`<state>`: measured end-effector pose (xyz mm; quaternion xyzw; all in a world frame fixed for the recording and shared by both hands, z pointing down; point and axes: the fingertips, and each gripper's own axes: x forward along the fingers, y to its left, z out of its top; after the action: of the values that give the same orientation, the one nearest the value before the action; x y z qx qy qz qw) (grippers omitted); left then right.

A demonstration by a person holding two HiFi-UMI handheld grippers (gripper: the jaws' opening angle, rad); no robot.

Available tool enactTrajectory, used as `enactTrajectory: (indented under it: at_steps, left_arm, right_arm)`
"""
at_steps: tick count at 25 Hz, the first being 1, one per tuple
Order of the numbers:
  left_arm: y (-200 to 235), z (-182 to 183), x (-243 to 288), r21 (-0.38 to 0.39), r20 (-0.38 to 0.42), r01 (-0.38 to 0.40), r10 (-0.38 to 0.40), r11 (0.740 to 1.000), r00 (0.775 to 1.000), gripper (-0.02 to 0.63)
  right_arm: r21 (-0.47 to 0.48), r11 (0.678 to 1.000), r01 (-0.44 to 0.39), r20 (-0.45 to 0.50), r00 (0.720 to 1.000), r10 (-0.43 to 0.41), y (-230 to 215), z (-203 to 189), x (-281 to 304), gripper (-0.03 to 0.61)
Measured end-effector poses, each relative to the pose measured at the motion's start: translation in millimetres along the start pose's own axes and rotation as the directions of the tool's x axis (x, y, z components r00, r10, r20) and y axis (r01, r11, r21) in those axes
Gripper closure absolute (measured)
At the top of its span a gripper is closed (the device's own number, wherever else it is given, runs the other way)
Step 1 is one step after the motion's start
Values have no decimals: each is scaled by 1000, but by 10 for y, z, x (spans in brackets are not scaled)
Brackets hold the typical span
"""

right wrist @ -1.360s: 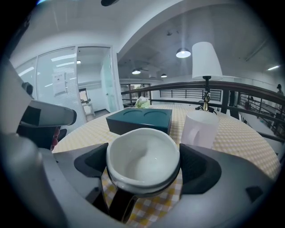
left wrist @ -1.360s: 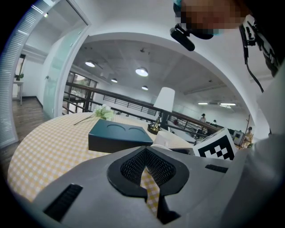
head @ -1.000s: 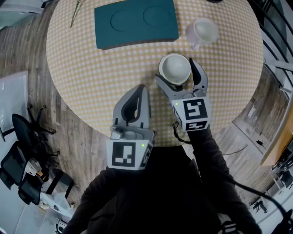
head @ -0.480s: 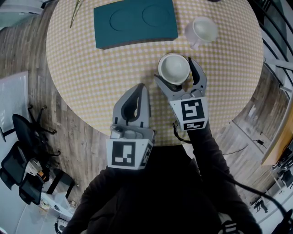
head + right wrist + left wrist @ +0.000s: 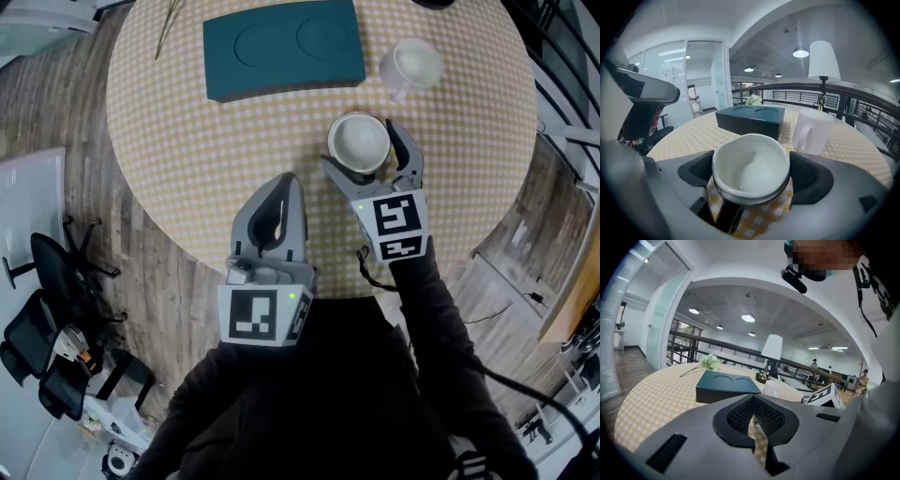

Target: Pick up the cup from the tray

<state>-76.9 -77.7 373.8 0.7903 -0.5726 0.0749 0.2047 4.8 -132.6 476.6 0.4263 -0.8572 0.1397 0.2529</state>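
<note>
From the head view, my right tongs (image 5: 359, 143) reach out over the round bench (image 5: 187, 141) with its yellow checked cloth. They are closed around the small white glazed cup (image 5: 358, 141), one jaw on each side of its wall. The cup is not on the dark teal rectangular tray (image 5: 220, 56). That tray lies well apart at the far side, and both of its round recesses are bare. A white ceramic mug (image 5: 412, 64) stands to the right of the tray, near the cup but not touching it. My left tongs (image 5: 289, 180) hang over the near edge of the bench, jaws together.

The left gripper view confirms this: the left tongs (image 5: 753, 422) are closed on nothing, with only checked cloth showing through the slit.

In the right gripper view the cup (image 5: 750, 173) fills the gap, both pads against its sides, and its open mouth faces up. I cannot tell whether its foot rests on the cloth or is just clear of it.

I judge the grasp made and the lift in hand. Next I should raise it straight up, keeping it level and the squeeze steady, and stay clear of the mug (image 5: 812, 131).
</note>
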Motion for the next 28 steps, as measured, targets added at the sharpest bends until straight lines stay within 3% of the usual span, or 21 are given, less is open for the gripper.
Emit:
enactTrajectory:
  at_steps: [17,24,26,28]
  left_arm:
    - [-132,225,-185,29,60,9,-11,1000,998,609]
    - [-375,374,-315,52,97,15,-19,999,995,609]
    - [-459,423,-343,61,109,16,-22,998,994,609]
    - [-546,483,-393,67,123,16,-24,998,992,609]
  right_arm:
    - [30,997,77,135,988,-80,-96,511,-496,141]
    - [68,997,36,220,974,-50,-67,793,-944,146]
    - [69,997,34,250,967,-50,-54,856,-1076,174]
    - [84,995,49,283,956,-71,-64,915,-1240,324]
